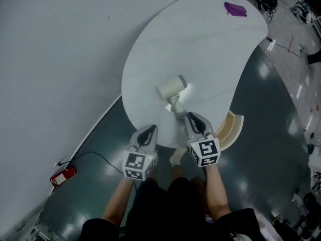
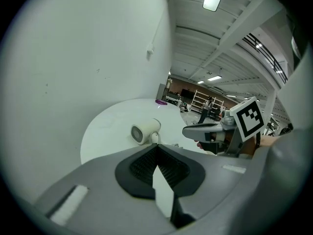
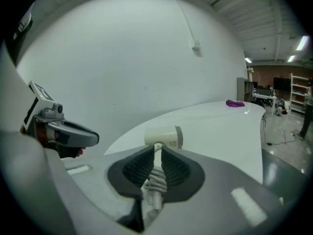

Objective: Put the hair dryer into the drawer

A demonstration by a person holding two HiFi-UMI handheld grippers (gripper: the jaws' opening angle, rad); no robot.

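Note:
A cream hair dryer (image 1: 172,87) lies on the white table (image 1: 200,44), barrel toward the wall and handle toward me, with its cord coiled at the handle's end. My right gripper (image 1: 181,117) sits at that end; in the right gripper view its jaws (image 3: 155,148) stand a narrow gap apart, and the handle and cord show in the gap. I cannot tell whether the pads touch it. My left gripper (image 1: 149,129) hovers at the table's near edge, left of the handle, tips (image 2: 156,147) together on nothing. The dryer (image 2: 144,131) lies ahead of it.
A wooden drawer (image 1: 231,129) stands pulled out under the table's edge, right of my right gripper. A purple object (image 1: 234,9) lies at the table's far end. A red object (image 1: 62,174) with a cable is on the dark floor by the wall, at the left.

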